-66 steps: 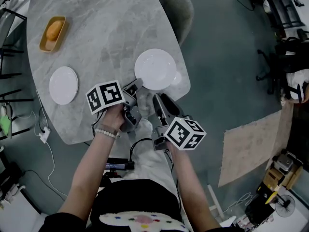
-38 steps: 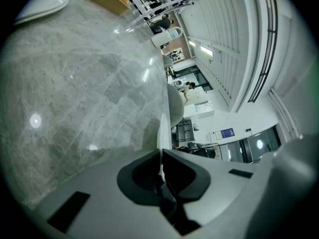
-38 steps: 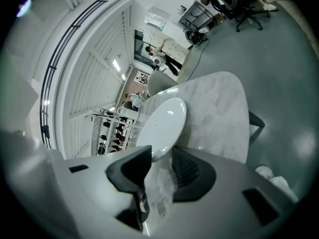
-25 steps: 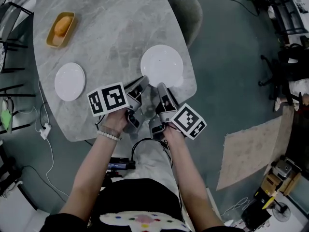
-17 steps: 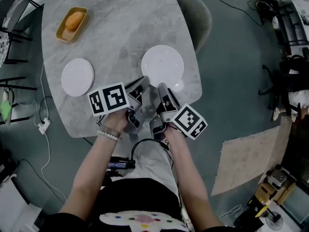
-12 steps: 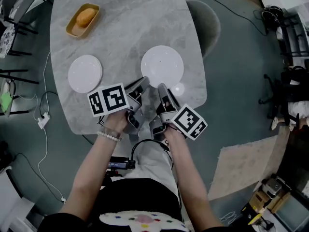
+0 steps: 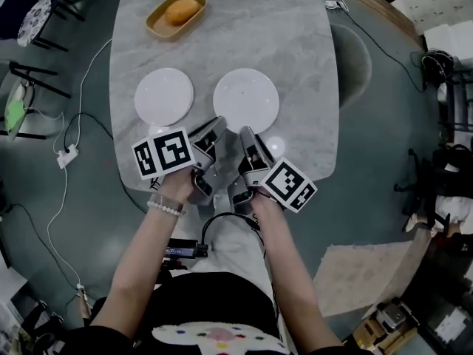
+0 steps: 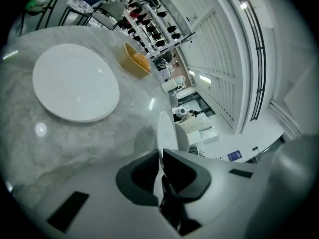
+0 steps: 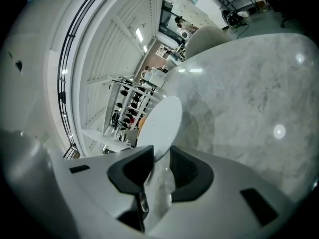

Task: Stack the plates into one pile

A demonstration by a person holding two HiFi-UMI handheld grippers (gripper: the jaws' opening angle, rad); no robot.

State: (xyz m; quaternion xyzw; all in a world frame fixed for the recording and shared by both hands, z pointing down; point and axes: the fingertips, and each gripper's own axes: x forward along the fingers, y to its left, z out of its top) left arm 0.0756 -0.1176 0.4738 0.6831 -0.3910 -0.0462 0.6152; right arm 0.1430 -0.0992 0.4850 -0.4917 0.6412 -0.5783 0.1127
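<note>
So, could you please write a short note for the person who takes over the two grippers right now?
Left gripper: shut on the near rim of the held white plate.
Right gripper: shut on the same rim.
Second white plate lies flat on the marble table, left of the held one, apart from it.
Done: one plate gripped.
To do: set it on the second plate, release.

Place: looked like a lab or studio workspace.
Evidence: marble table (image 7: pixel 244 35), floor power strip (image 7: pixel 66 156), stocked shelving racks (image 8: pixel 147 14).
</note>
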